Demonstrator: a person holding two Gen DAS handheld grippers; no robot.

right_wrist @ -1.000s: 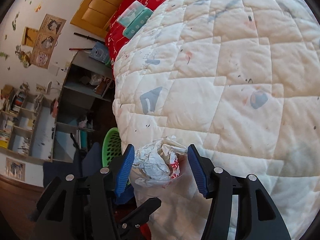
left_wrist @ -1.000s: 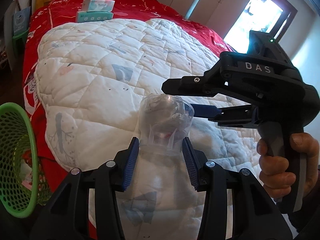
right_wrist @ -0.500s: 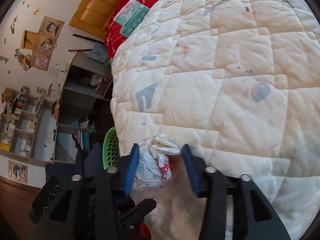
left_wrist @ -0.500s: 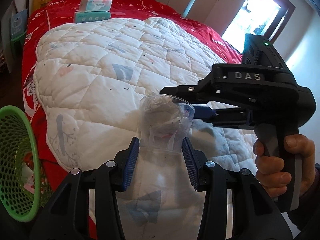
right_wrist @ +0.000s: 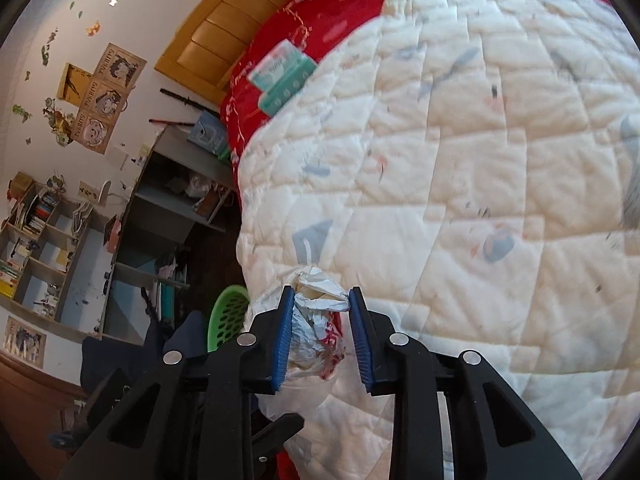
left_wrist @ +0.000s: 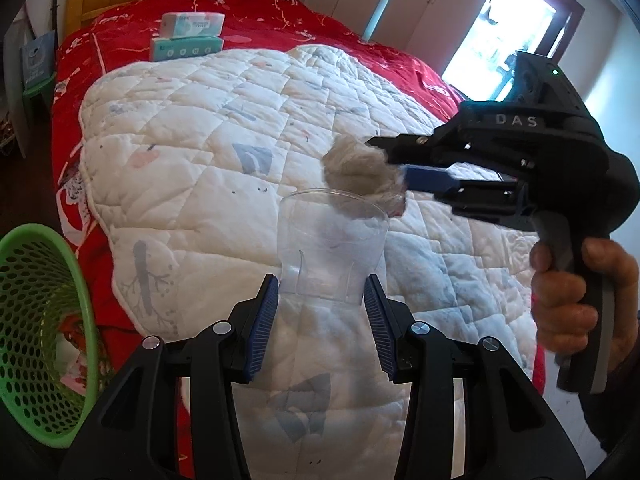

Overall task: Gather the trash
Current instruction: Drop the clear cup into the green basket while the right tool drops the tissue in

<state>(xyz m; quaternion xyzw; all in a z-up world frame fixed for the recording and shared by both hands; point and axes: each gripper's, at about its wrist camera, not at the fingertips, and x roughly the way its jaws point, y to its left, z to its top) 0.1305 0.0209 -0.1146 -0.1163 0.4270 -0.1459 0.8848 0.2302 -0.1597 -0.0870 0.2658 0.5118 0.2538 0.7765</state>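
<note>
My left gripper [left_wrist: 320, 300] is shut on a clear plastic cup [left_wrist: 332, 248], held upright over the bed. My right gripper [right_wrist: 320, 332] is shut on a crumpled paper wad [right_wrist: 316, 320] with red print. In the left wrist view the wad [left_wrist: 356, 172] hangs just above the cup's rim, to its right, held by the right gripper [left_wrist: 404, 176] reaching in from the right. A green mesh trash basket [left_wrist: 36, 320] sits low at the left beside the bed; it also shows in the right wrist view [right_wrist: 226, 316].
A white quilt [left_wrist: 200, 152] covers the red bed [left_wrist: 120, 36]. Two tissue packs [left_wrist: 188, 36] lie near the wooden headboard. Shelves and a desk [right_wrist: 168, 208] stand past the bed's left side. A bright window [left_wrist: 500, 40] is at the far right.
The right gripper closed on the paper wad inside the cup and lifted it out, up and to the right. The left gripper kept holding the cup.
</note>
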